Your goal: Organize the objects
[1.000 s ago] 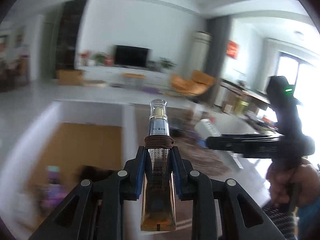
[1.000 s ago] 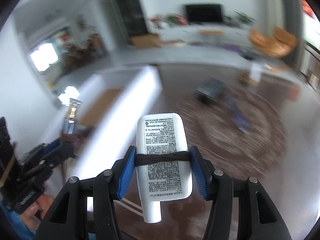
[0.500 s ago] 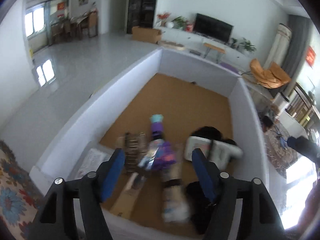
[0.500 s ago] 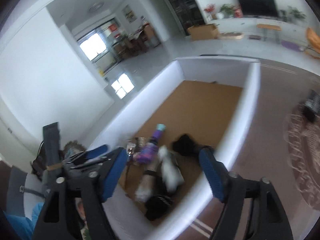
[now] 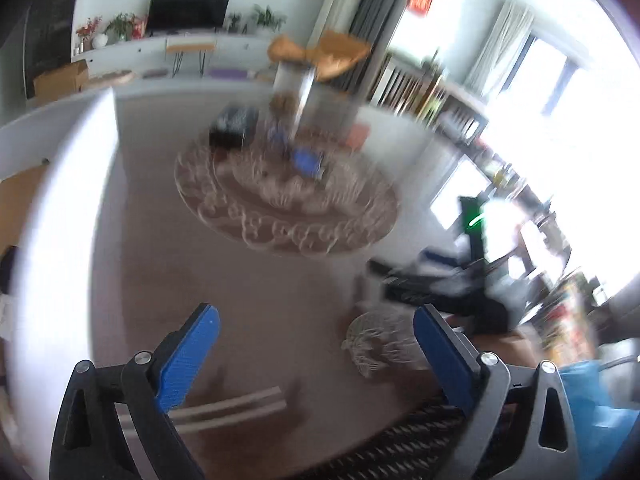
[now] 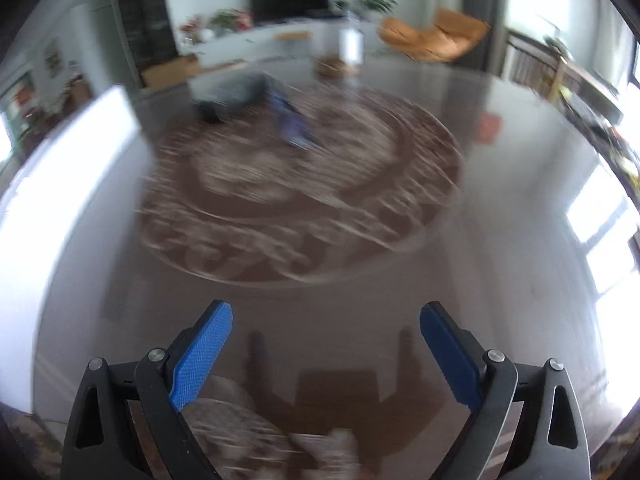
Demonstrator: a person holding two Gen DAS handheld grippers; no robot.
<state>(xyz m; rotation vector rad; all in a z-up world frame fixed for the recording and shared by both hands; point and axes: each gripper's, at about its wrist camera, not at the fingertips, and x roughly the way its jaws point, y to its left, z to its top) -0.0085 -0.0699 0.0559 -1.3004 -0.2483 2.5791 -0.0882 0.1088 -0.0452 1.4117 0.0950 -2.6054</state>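
Both the left gripper [image 5: 316, 344] and the right gripper [image 6: 324, 344] are pointing out over the round patterned rug [image 6: 304, 184] with jaws spread wide and nothing between them, so no object is being carried and none of the task's objects is showing clearly in these blurred views. Judging from that, a fresh pick is probably coming next; how much is sorted cannot be told. Only the left wrist view is catching the white bin wall [image 5: 60, 240], a sliver of its cork floor [image 5: 18, 196] and the other gripper's dark body with a green light.

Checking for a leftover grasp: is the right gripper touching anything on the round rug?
Apart. The right wrist view shows the right gripper open and empty, the round rug lying well beyond its fingertips.
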